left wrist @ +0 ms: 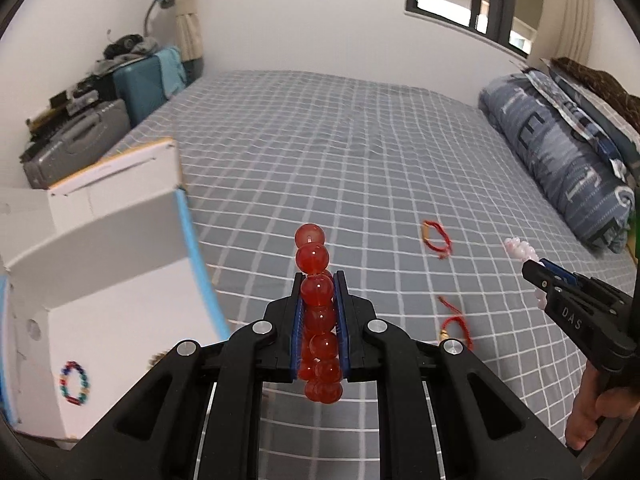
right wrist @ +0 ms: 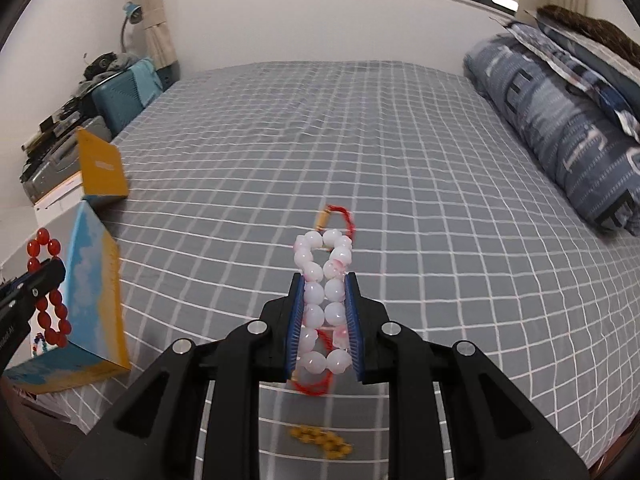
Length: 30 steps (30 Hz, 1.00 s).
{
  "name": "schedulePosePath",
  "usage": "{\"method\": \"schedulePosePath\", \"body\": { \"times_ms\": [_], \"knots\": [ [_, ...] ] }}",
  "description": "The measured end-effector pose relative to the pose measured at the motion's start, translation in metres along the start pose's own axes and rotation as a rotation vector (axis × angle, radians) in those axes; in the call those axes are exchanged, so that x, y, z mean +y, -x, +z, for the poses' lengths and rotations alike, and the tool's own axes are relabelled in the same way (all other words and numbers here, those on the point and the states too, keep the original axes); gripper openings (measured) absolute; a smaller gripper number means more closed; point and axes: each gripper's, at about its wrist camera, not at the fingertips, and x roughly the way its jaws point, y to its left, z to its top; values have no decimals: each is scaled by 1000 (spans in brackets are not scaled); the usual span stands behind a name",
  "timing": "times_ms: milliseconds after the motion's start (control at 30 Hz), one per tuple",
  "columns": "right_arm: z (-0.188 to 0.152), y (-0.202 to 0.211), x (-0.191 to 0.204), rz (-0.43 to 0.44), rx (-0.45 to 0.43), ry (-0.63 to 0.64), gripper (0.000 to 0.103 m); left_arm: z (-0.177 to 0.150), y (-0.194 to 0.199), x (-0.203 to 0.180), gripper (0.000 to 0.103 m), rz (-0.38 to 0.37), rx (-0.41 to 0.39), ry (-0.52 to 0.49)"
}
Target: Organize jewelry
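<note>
Red bead bracelet (left wrist: 318,312) sits center-bottom of the left view, white bead bracelet (right wrist: 325,304) same spot in the right view, both up off the bed (left wrist: 320,140). I'd worry abt round beads squirting out sideways b4 the box (left wrist: 100,264) at left. Left gripper (left wrist: 319,280) is clamped nearly closed on the red one, right gripper (right wrist: 323,280) pinching the white one.

Red bead bracelet (left wrist: 318,312) clamped; white one (right wrist: 325,304) too.

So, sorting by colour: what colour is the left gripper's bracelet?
Red beaded bracelet, clearest in the left wrist view.
</note>
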Motion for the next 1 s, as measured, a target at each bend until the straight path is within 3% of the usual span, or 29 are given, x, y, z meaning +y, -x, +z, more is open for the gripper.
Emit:
{"method": "schedulePosePath", "body": {
  "times_ms": [433, 1000],
  "knots": [
    [22, 20, 124, 103, -33, 122, 19, -3, 21, 103, 13, 108, 13, 95],
    [-4, 24, 269, 221, 6, 295, 19, -34, 32, 209, 13, 229, 72, 216]
  ]
}}
